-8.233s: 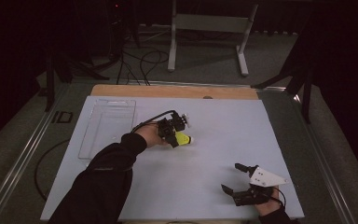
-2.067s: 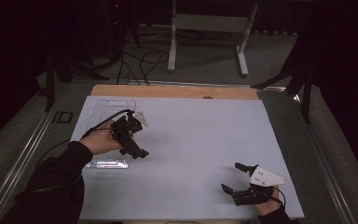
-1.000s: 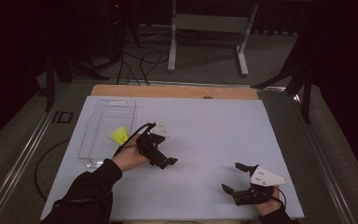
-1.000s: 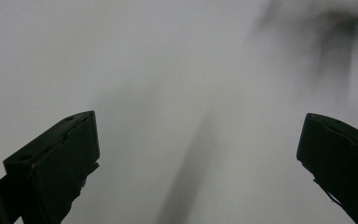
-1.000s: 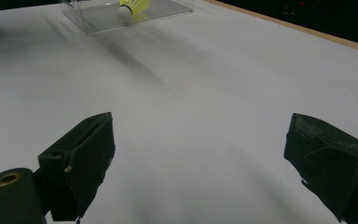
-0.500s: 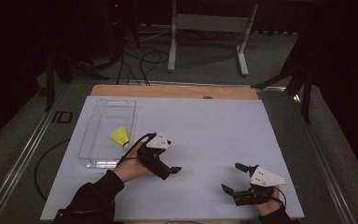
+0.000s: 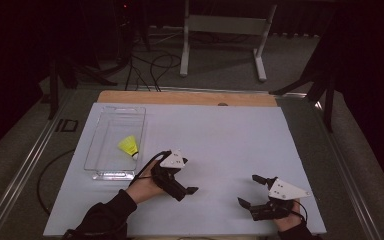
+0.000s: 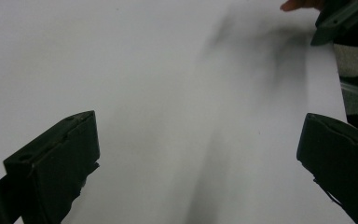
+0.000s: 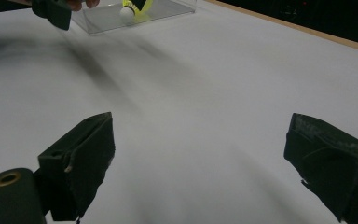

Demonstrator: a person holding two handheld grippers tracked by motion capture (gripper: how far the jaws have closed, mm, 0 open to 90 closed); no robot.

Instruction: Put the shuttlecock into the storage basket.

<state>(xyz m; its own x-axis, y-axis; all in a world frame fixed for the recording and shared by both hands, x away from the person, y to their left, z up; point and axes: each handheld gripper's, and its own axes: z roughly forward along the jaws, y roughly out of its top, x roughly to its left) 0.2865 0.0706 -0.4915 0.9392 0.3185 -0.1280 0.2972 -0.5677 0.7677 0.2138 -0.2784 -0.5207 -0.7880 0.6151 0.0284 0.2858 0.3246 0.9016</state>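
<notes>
Yellow shuttlecock (image 7: 128, 146) in clear tray (image 7: 98, 145)

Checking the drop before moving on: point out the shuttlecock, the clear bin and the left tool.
shuttlecock (image 7: 128, 146), high view, yellow skirt.
clear bin (image 7: 111, 174), high view, near rim.
left tool (image 7: 184, 192), high view, between its tips.

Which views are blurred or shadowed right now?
Left gripper view: soft focus, with dark smeared shadow streaks across the white table. Right gripper view: similar smeared shadows; the shuttlecock at top is cut off. High view: sharp on the table, dark surroundings.
</notes>
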